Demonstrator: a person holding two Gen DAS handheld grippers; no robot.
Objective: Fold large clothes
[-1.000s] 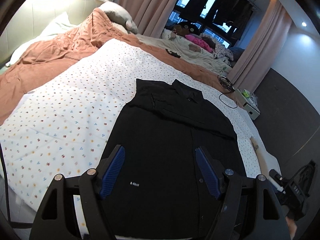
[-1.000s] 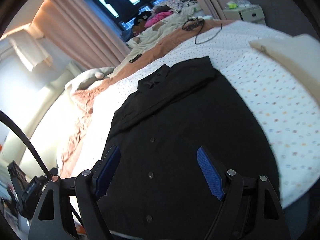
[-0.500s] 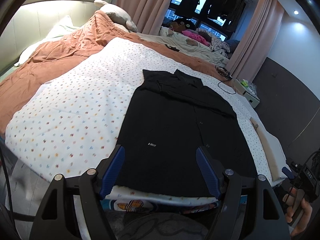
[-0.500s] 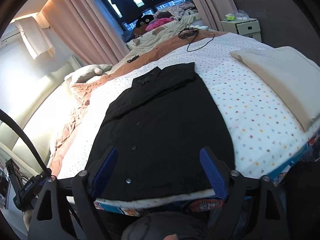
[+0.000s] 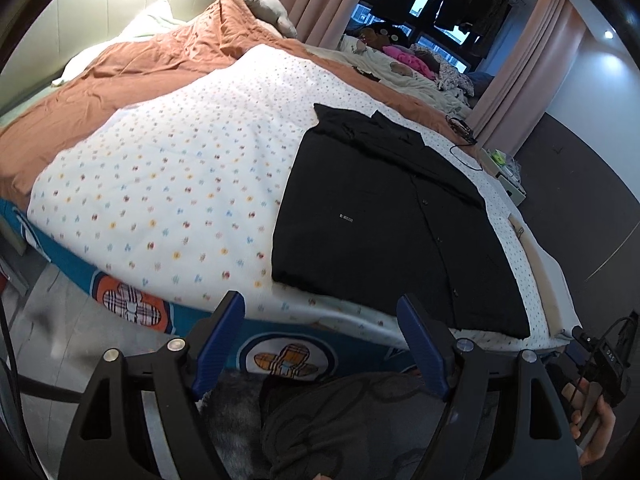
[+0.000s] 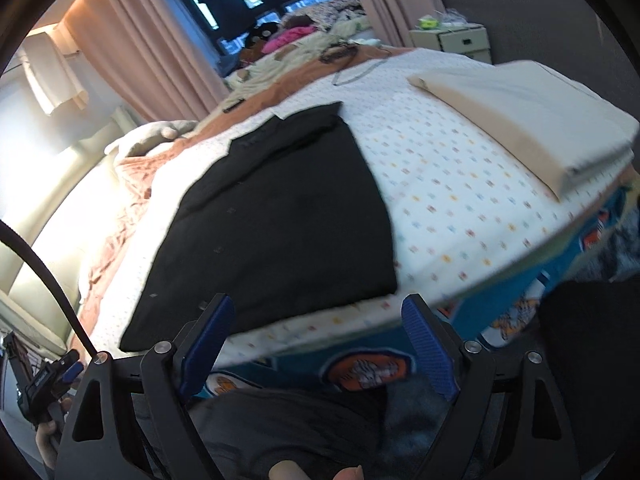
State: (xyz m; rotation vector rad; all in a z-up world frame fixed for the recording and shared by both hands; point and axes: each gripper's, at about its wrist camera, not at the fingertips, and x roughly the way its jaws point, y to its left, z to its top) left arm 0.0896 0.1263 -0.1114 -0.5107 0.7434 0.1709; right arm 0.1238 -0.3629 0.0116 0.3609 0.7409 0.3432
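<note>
Black shirt (image 5: 384,220) lies flat on the dotted white sheet (image 5: 172,184) w/ collar end toward the window and bottom hem near the bed edge; sleeves look folded in across the upper part, button row runs down the front, small white label on the chest. Right wrist view shows same shirt (image 6: 280,216), a bit blurred. Left gripper (image 5: 320,344) is spread wide, blue pads apart, nothing btwn them, held off the bed edge & below the hem, not touching fabric. Right gripper (image 6: 316,344) likewise wide apart & empty, just short of the hem. Folded beige cloth (image 6: 520,120) sits on the sheet to the shirt's right, well apart. Orange blanket (image 5: 132,64) covers the far side of the bed. Blue patterned bed skirt (image 5: 280,352) shows under the sheet.
</note>
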